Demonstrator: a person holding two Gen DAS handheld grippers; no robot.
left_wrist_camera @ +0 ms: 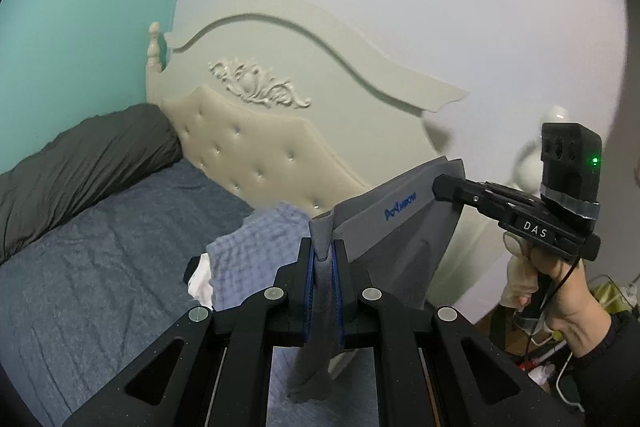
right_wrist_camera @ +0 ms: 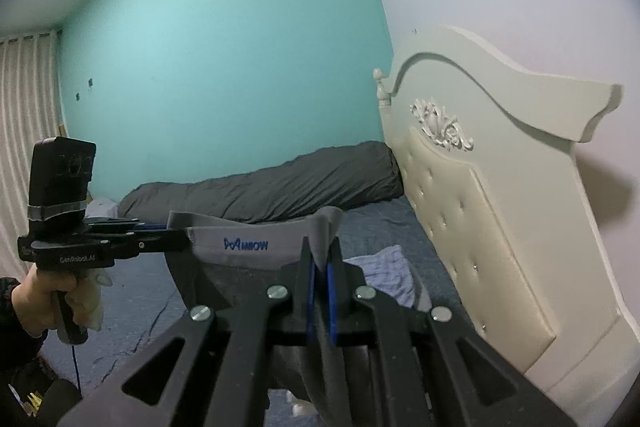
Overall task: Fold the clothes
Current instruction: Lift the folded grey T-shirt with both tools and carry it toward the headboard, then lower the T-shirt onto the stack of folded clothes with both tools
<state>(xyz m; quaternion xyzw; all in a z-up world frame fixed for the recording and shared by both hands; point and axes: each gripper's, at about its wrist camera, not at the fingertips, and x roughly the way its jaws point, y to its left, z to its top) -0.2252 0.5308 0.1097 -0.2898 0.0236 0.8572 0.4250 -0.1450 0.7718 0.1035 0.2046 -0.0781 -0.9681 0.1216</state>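
Grey underwear (left_wrist_camera: 396, 223) hangs in the air between my two grippers, above the bed (left_wrist_camera: 100, 267). My left gripper (left_wrist_camera: 324, 259) is almost fully closed, and its blue pads (left_wrist_camera: 306, 279) pinch one end of the waistband. My right gripper (right_wrist_camera: 320, 263) is closed in the same narrow way on the other end, so the light band with the blue logo (right_wrist_camera: 246, 245) is stretched between them. The rest of the cloth falls down freely below the band. Each of my hands (left_wrist_camera: 560, 287) holds a gripper by its handle.

Below the garment, a blue checked cloth (left_wrist_camera: 260, 251) lies on the dark blue sheet, with something white (left_wrist_camera: 200, 283) just beside it. A dark grey duvet (right_wrist_camera: 272, 187) lies along the green wall (right_wrist_camera: 220, 47). The cream headboard (right_wrist_camera: 500, 167) stands near, behind the garment in the left wrist view.
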